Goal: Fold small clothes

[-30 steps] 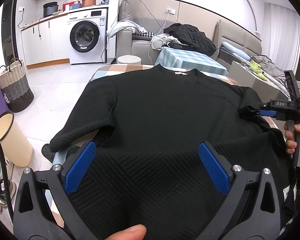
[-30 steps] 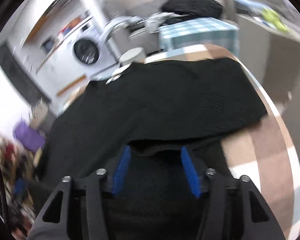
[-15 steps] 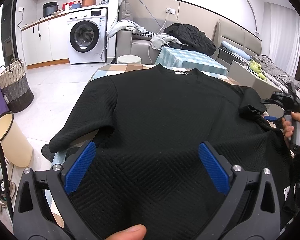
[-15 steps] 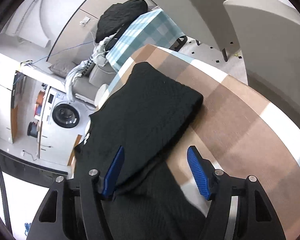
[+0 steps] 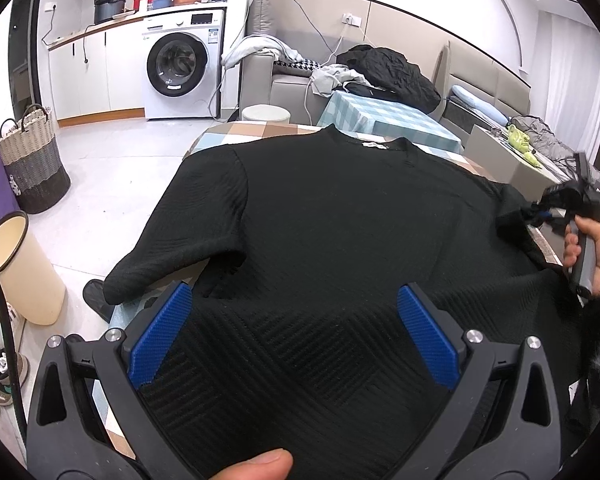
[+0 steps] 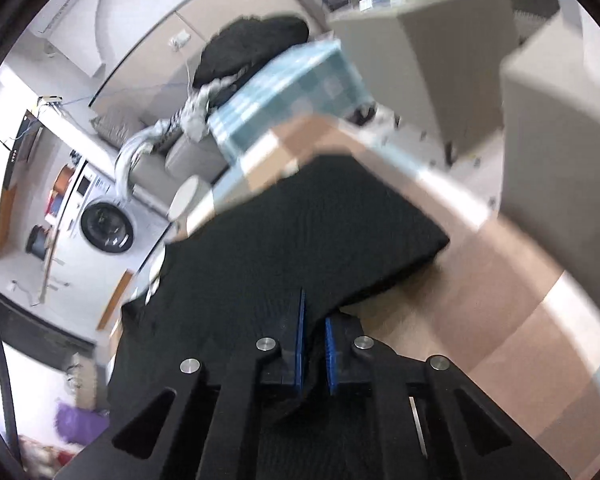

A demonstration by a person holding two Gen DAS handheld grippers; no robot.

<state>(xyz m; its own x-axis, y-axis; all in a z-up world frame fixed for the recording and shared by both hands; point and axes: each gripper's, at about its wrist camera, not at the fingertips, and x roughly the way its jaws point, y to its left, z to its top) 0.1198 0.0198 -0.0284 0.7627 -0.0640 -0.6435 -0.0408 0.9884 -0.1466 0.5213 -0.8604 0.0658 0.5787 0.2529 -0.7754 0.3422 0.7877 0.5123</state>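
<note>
Sweater (image 6: 300, 240) sleeve edge apparently pinched between right fingers (image 6: 299, 344).

R gripper (image 6: 313, 344) jaws were wide apart over the black sweater (image 5: 340, 216), now clamped on its R sleeve edge

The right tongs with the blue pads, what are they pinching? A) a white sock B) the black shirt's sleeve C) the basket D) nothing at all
B: the right tongs are shut with a fold of the black shirt caught between the blue pads, at the sleeve edge over the checked table.
</note>
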